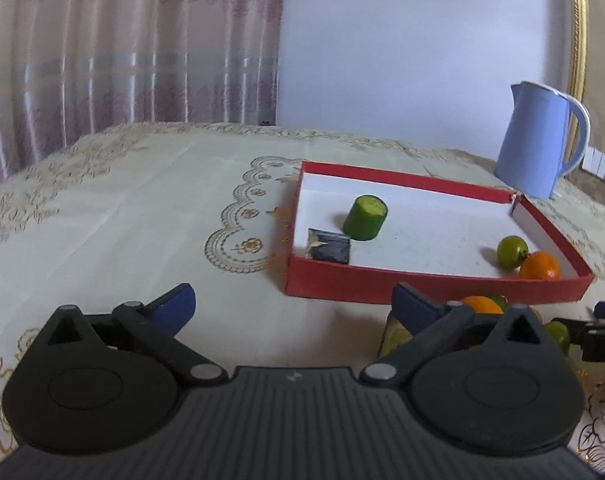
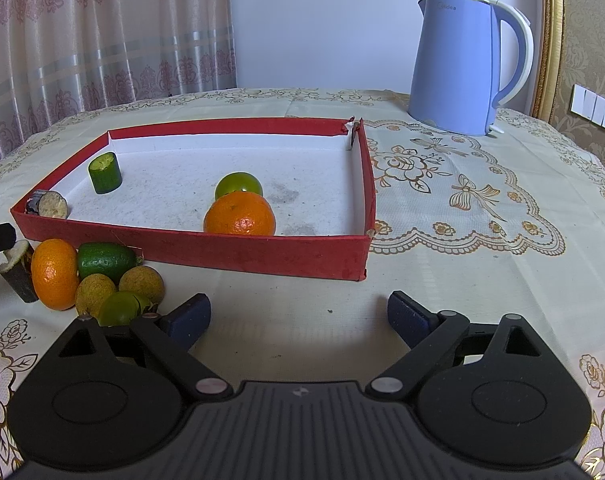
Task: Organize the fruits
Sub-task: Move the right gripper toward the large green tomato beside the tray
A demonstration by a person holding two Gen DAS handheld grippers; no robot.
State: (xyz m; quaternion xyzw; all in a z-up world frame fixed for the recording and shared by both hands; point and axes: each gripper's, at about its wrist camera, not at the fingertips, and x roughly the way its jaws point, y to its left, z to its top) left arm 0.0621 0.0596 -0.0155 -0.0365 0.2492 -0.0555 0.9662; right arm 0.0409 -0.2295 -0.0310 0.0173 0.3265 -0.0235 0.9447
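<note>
Right wrist view, left to right: a pile of loose fruit sits on the tabletop (image 2: 442,280) just outside the red tray (image 2: 262,254). It holds a dark-skinned cut piece (image 2: 18,276), an orange (image 2: 54,274), a lime (image 2: 104,260), two brownish round fruits (image 2: 140,282) and a green one (image 2: 120,308). Inside the tray stand a cucumber chunk (image 2: 104,173) and an eggplant slice (image 2: 50,204) at the left, and a green fruit (image 2: 238,185) touching an orange one (image 2: 239,214) at the middle. A blue kettle (image 2: 458,64) stands well apart at the right.

The right tongs (image 2: 298,318) are spread wide with nothing between them, and so are the left tongs (image 1: 294,306).

The risk I see is that the pile is tightly packed. Reaching for one round fruit could nudge its neighbours and set them rolling across the cloth.
</note>
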